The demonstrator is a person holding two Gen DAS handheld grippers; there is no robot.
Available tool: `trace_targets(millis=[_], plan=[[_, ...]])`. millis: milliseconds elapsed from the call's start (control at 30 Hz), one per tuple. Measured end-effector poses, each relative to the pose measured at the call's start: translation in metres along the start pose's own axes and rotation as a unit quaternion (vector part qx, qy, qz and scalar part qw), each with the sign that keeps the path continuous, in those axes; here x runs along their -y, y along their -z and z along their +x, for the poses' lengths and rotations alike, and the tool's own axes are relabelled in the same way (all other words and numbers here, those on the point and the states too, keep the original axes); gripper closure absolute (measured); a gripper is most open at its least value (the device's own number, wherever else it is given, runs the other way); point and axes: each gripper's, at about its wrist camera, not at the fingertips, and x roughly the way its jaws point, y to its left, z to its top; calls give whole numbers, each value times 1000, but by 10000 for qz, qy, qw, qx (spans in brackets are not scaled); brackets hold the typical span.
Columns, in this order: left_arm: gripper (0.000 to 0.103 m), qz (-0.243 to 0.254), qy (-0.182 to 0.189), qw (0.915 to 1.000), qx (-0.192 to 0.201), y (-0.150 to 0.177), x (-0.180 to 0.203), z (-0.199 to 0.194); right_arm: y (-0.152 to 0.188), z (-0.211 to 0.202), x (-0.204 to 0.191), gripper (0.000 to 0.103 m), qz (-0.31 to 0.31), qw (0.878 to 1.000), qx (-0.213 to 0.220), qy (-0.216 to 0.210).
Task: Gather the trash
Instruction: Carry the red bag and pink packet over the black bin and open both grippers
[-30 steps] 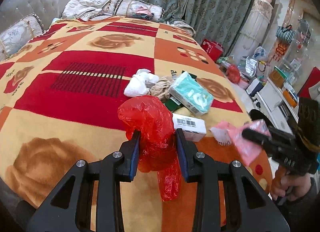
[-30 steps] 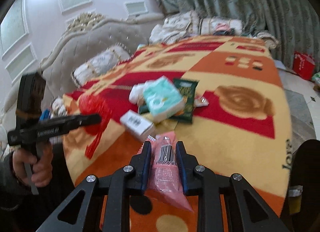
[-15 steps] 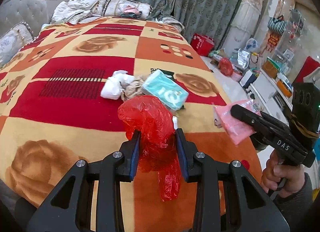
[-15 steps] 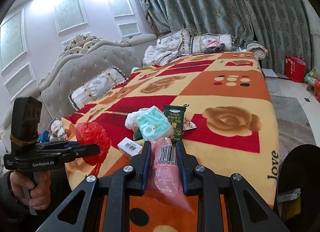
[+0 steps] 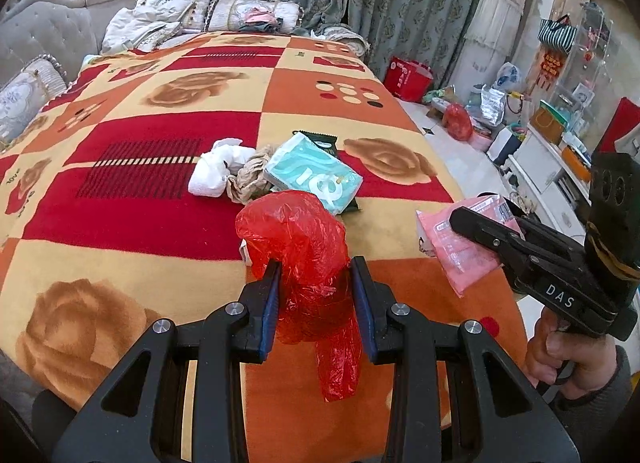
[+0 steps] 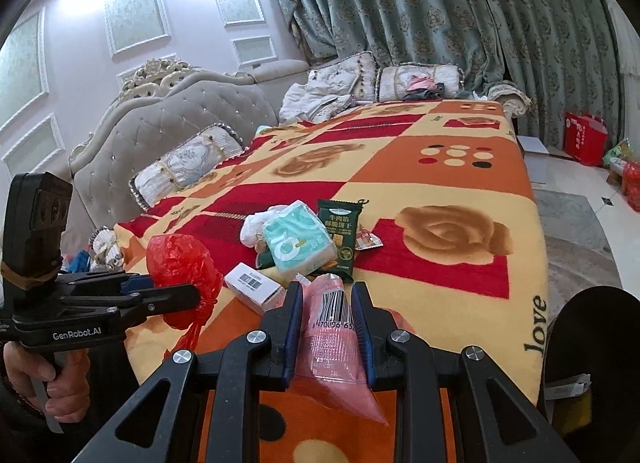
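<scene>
The left gripper (image 5: 316, 295) has lifted the red bag (image 5: 296, 247) off the bed (image 5: 120, 167); the right gripper (image 6: 326, 323) still pinches the pink packet (image 6: 332, 347). Both are collected.

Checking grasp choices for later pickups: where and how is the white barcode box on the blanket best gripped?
Grip the white barcode box across its narrow width, coming from above. It lies flat on the blanket, long sides exposed, its far end close to the teal tissue pack, so a mid-box pinch looks clearest.

Patterned bed blanket (image 5: 132, 219) carries tissue pack (image 5: 312, 177), snack packet (image 6: 338, 239), small box (image 6: 252, 287).
</scene>
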Motion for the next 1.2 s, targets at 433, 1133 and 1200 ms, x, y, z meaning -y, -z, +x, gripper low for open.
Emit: trace_targets(millis=[433,1133,1200], plan=[[72,242,12,9997,-44,-3,20,8,-3,-19,22,79,253,9992,205,229],[72,1557,1422,9770,-312,-43,183,69,18,-103,157,79,1849,9613,650,1934],[72,1640,1593,9728,-376,-45,201,80,23,-109,174,79,2070,9521,636,2160]])
